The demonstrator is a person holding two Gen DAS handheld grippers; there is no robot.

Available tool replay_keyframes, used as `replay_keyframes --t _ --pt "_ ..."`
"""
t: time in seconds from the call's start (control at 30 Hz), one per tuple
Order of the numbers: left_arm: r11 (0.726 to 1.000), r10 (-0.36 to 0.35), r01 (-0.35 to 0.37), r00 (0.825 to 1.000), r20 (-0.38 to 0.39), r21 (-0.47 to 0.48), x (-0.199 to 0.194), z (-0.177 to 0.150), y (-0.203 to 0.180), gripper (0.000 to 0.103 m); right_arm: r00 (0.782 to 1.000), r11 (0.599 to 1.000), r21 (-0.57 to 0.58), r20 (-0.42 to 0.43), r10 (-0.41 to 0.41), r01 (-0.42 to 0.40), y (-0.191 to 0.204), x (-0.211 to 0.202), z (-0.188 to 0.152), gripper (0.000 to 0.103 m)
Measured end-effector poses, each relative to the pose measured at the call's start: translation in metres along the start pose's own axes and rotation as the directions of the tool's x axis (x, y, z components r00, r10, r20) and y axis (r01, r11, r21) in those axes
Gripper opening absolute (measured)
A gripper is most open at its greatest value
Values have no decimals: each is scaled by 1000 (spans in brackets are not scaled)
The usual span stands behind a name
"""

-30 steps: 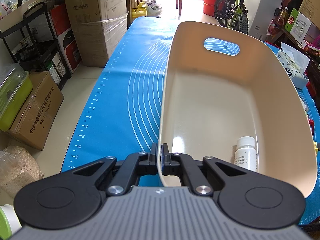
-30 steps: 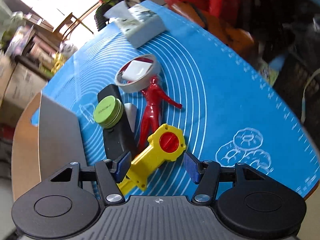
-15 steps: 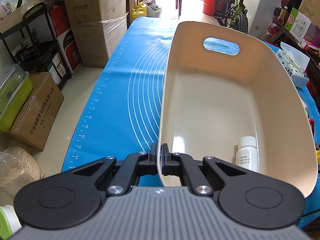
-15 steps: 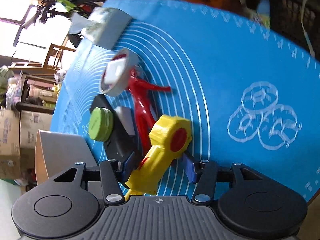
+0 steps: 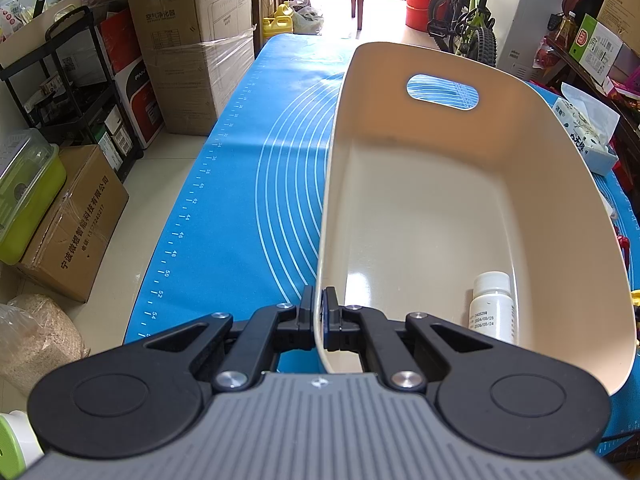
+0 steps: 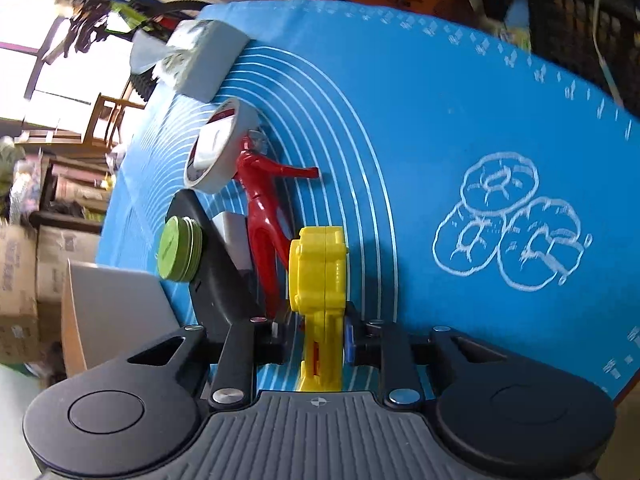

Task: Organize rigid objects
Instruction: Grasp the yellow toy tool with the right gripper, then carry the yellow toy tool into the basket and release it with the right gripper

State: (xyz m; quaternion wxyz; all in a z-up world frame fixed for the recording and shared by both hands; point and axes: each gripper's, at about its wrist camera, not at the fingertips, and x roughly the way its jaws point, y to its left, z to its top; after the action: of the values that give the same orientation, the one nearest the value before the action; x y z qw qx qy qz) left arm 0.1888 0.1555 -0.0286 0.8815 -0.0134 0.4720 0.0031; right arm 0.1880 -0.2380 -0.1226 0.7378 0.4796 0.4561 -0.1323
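My left gripper (image 5: 322, 312) is shut on the near rim of a beige plastic basin (image 5: 400, 46) standing on the blue mat. A white pill bottle (image 5: 492, 308) lies inside the basin at its near right. In the right wrist view a yellow toy with a round head (image 6: 320, 264) stands on edge between the fingers of my right gripper (image 6: 316, 336). Its jaws are closing, and the blue pads press on the toy's handle. Just left of the toy lies a red figurine (image 6: 260, 200).
Left of the figurine are a white tape roll (image 6: 218, 148), a green round tin (image 6: 178, 254) on a long black object (image 6: 216, 280), and a small white block. A tissue pack (image 6: 200, 60) sits farther back. The basin's grey outer wall (image 6: 112, 312) stands at the left. Boxes and shelves line the floor.
The right gripper has come down and rolled while its jaws closed around the yellow toy, which has tipped from flat onto its edge. The left gripper and basin have not moved.
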Motion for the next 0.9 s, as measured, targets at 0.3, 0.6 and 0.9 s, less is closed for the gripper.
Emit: replay_keyframes --t 0.3,0.6,0.9 --pt "1000 1 -1 1000 -1 2 0 1 1 5 996 983 -185 87 4 12 35 -35 0 34" --pt "1000 1 -1 1000 -1 2 0 1 1 5 988 904 -424 104 117 -63 105 -60 -21 34" --pt "1000 2 -2 1000 -1 2 1 1 1 5 977 768 -620 15 214 -159 182 -61 -60 34"
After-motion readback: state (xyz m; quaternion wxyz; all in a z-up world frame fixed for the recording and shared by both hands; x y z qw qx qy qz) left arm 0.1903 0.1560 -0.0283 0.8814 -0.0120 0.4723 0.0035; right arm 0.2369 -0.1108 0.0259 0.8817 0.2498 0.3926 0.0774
